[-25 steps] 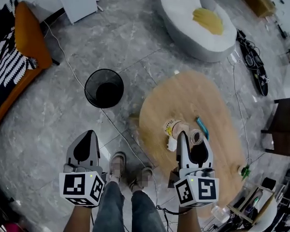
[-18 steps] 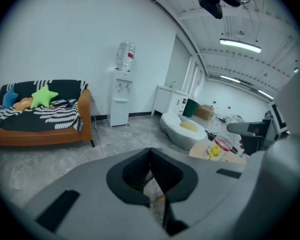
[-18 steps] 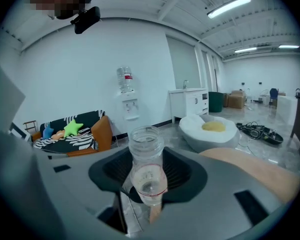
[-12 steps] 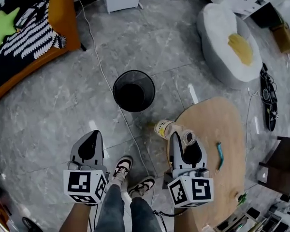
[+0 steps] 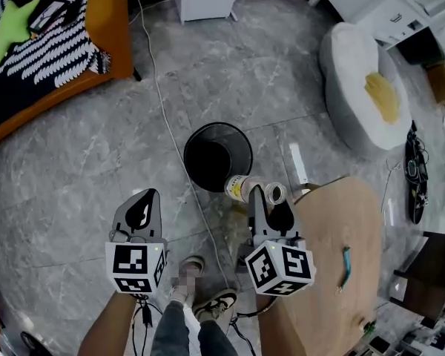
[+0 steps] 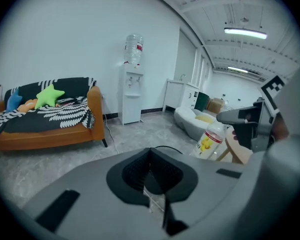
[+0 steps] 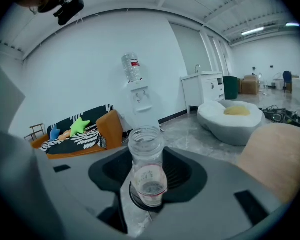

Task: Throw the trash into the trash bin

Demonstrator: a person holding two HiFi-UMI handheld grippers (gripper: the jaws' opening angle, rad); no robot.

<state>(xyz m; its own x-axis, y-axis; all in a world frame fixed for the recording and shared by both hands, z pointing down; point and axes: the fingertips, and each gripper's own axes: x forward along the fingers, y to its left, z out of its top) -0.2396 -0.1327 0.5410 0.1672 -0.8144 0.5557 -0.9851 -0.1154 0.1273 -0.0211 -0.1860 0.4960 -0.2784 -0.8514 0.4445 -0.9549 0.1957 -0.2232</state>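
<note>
The black mesh trash bin stands on the grey floor just ahead of both grippers. My right gripper is shut on a clear plastic bottle with a yellow label, held crosswise, its body end at the bin's near rim. In the right gripper view the bottle sits between the pads with its uncapped mouth up. My left gripper hangs over the floor, left of the bin, shut with nothing in it. The left gripper view shows the bottle at its right and the bin's rim just past the jaws.
The oval wooden table is at my right, with a teal object on it. An orange sofa is far left and a white beanbag far right. A cable crosses the floor past the bin. The person's shoes show below.
Both grippers have swung left, away from the table and toward the bin. The bottle, earlier above the table's edge, now hangs at the bin's near rim. The grip is unchanged.
</note>
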